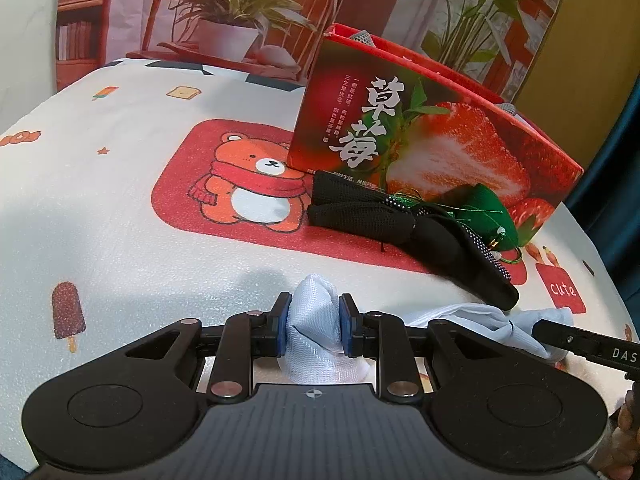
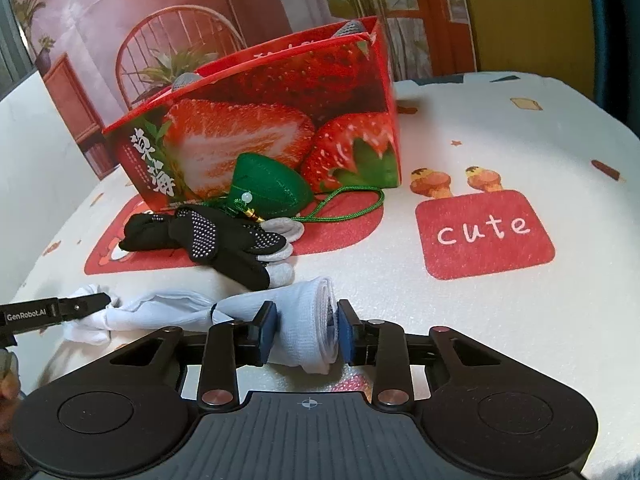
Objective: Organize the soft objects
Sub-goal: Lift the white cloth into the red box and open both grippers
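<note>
A pale blue-white fabric piece (image 1: 476,318) lies stretched along the near edge of the table. My left gripper (image 1: 314,322) is shut on its bunched left end. My right gripper (image 2: 307,328) is shut on its rolled, ribbed right end (image 2: 308,320). Each gripper's finger shows at the edge of the other's view, pinching the cloth. Just behind the fabric lie black gloves with white grip dots (image 2: 224,240) and grey fingertips. A green stitched pouch (image 2: 268,188) with a green cord rests against an open red strawberry box (image 2: 280,100).
The box (image 1: 400,120) stands at the back of the table and grey fabric (image 1: 362,36) pokes out of its top. A cartoon tablecloth (image 2: 520,280) with a bear and a "cute" patch covers the table. A printed backdrop rises behind. A hand (image 1: 624,440) shows at the right edge.
</note>
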`<state>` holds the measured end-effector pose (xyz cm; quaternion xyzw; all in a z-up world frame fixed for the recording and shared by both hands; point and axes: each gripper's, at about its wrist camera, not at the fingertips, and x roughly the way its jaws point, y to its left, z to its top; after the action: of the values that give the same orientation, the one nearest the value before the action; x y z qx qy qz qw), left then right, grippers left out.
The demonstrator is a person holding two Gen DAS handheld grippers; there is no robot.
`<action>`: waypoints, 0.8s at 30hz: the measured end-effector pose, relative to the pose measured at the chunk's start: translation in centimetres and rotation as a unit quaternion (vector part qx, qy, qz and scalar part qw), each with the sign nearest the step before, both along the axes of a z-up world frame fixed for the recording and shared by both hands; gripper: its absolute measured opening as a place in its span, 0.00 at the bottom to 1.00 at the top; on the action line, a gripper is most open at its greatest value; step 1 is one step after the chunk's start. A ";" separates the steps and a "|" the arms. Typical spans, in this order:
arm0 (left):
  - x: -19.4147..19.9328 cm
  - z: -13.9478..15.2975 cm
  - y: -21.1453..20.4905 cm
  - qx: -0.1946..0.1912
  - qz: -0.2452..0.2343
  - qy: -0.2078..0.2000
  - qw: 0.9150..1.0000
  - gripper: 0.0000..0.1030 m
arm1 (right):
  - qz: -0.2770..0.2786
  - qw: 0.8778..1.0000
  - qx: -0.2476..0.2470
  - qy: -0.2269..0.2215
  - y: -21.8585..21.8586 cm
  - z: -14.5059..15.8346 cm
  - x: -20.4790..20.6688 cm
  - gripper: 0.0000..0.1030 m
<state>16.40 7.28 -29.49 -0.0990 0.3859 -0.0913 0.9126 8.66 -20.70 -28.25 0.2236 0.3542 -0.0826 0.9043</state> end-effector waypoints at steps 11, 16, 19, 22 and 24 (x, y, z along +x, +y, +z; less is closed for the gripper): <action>-0.9 1.5 0.6 -0.016 0.005 -0.035 0.999 0.20 | 0.003 0.999 0.025 -0.043 0.1 1.1 -0.6 0.19; -2.8 5.4 -0.1 0.003 0.014 -0.119 0.993 0.19 | 0.013 0.995 0.012 -0.095 0.4 3.1 -1.0 0.18; -2.9 8.4 -0.3 0.004 0.017 -0.163 0.986 0.19 | 0.006 0.992 0.010 -0.127 0.0 4.9 -1.1 0.18; -1.1 11.5 -1.1 0.019 0.008 -0.193 0.981 0.19 | 0.001 0.988 0.016 -0.156 -0.9 7.2 -0.1 0.18; 0.4 13.4 -1.7 0.025 0.004 -0.207 0.978 0.19 | 0.006 0.986 0.001 -0.168 -1.4 8.9 1.3 0.17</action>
<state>16.82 5.62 -16.12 -0.0566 0.1902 -0.0960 0.9754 9.96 -22.09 -19.30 0.2335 0.1982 -0.0381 0.9512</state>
